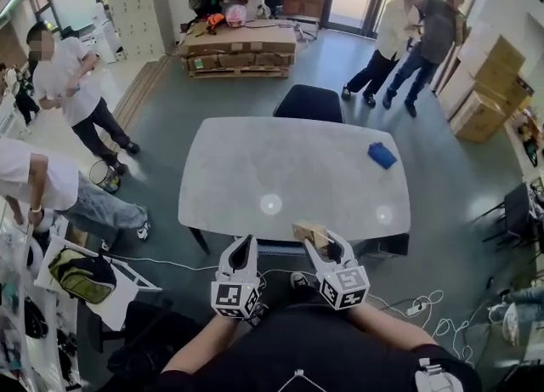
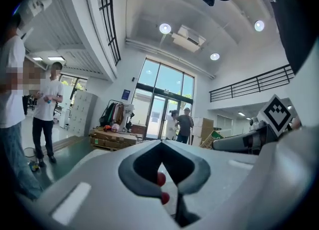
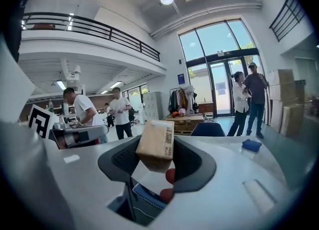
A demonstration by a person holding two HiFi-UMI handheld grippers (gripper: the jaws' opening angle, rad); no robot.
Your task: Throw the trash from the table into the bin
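Open hall with a pale table point(image 1: 280, 169) at centre. The right claw point(image 1: 319, 241) pinches a small tan box point(image 3: 157, 144) by the table's near edge. The left claw point(image 1: 245, 246) is pressed together and empty. A blue item point(image 1: 382, 155) lies on the table's far right. No bin is in view. Judged early in the task: one piece is in hand, nothing shows as binned, and the blue item remains.

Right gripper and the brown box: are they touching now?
Touching. The right gripper pinches the brown box between both pads, plainly shown in the right gripper view.
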